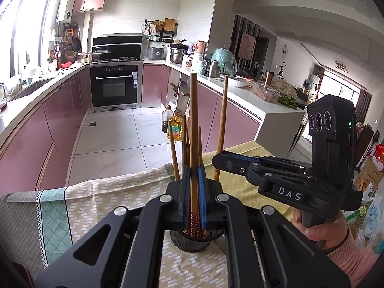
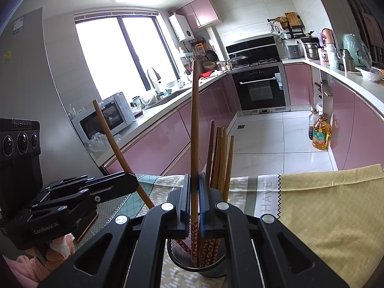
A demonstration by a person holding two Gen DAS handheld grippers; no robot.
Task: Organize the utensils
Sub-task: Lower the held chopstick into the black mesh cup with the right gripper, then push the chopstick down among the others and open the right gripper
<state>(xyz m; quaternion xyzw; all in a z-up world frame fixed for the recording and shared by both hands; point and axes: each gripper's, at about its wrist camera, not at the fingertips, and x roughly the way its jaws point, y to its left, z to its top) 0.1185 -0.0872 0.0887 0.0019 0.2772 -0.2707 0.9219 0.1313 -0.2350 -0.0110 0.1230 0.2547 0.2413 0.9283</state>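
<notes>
Left wrist view: left gripper (image 1: 192,193) clamped on long brown wooden chopstick with red patterned end (image 1: 193,129), upright between blue pads, patterned end just below fingers in black mesh holder (image 1: 192,242).

Right wrist view: right gripper (image 2: 194,201) likewise pinches second chopstick (image 2: 195,129) over same holder; other chopsticks (image 2: 219,158) stand just right of fingers.

Judgement: sticks light, stiff, smooth, so may pivot or slip; grip low, near patterned end.

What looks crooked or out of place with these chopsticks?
Each gripper, left and right, is shut on one chopstick above the mesh holder. The left's chopstick tilts; the right's stands upright.
</notes>
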